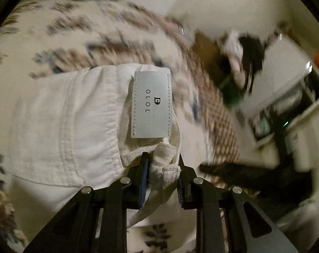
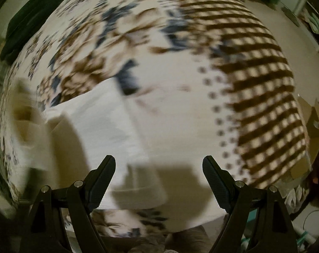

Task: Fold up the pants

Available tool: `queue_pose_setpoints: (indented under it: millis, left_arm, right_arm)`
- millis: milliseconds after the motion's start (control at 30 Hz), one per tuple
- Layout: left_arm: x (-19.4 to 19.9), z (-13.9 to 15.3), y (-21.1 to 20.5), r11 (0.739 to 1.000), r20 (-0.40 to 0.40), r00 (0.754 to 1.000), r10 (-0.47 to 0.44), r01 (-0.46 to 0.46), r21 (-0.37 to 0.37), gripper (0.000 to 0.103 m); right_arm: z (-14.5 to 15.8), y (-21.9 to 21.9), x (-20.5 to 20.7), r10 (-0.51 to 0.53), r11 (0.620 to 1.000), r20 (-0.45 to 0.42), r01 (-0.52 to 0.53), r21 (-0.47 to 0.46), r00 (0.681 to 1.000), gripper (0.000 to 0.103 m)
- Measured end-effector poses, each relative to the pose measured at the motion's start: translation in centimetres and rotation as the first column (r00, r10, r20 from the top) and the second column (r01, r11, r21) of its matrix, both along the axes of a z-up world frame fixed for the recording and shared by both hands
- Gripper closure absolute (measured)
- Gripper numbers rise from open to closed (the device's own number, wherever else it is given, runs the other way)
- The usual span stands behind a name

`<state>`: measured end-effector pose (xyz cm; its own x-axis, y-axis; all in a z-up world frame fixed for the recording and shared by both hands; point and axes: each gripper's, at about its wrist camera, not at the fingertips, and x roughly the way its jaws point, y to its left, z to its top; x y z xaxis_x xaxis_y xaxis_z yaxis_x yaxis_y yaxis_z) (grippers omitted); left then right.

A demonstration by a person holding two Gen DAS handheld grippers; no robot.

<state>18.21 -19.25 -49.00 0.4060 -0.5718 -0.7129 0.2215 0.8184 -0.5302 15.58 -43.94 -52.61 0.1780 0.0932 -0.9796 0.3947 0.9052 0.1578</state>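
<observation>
Left gripper [image 1: 162,164] clamps the white pants [image 1: 75,126] at the waistband, beside the grey label [image 1: 151,105]. Right gripper [image 2: 158,169] hangs wide open, holding nothing, over pants on the patterned bedspread [image 2: 201,52].

Cream bedspread with blue-brown floral print and brown checked border [image 2: 262,97]; dark green cloth [image 2: 33,21] at far edge; beige floor [image 2: 290,31].
</observation>
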Motion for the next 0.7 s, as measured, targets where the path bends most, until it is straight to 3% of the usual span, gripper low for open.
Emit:
queue_pose_setpoints:
  millis: [100, 200, 267, 300, 433, 533, 700]
  left_arm:
    - [0.7, -2.4, -2.3, 0.995, -0.097, 0.993, -0.059, 0.067, 0.080, 0.082]
    - [1.7, -2.1, -2.4, 0.994, -0.200, 0.978, -0.063, 0.080, 0.078, 0.061]
    - [0.8, -1.2, -2.5, 0.991, -0.183, 0.980, -0.071, 0.090, 0.094, 0.034]
    - [0.5, -0.5, -2.4, 0.990, -0.175, 0.981, -0.085, 0.102, 0.095, 0.029]
    - [0.1, 1.9, 1.0, 0.996, -0.182, 0.983, -0.023, 0.038, 0.081, 0.026]
    - [0.3, 2.5, 5.1, 0.990, -0.182, 0.978, 0.103, -0.083, 0.115, 0.026]
    - [1.0, 0.8, 12.3, 0.944, -0.222, 0.929, 0.298, -0.252, 0.211, 0.026]
  right_arm:
    - [0.0, -2.2, -0.8, -0.029, 0.999, 0.003, 0.029, 0.013, 1.000, 0.016]
    - [0.1, -4.1, -1.2, -0.037, 0.998, 0.022, 0.036, 0.055, 0.999, 0.016]
    - [0.4, -4.8, -1.3, -0.027, 0.995, 0.047, 0.022, 0.097, 0.999, 0.016]
    - [0.4, -5.0, -1.1, -0.020, 0.992, 0.059, 0.012, 0.129, 0.998, 0.016]
    - [-0.1, -3.2, 0.7, 0.024, 0.962, 0.099, -0.050, 0.269, 0.995, 0.015]
    - [-0.7, -0.4, 2.4, 0.089, 0.934, 0.129, -0.127, 0.333, 0.988, 0.015]
    - [-4.3, 4.9, 6.1, 0.192, 0.893, 0.143, -0.234, 0.384, 0.971, 0.015]
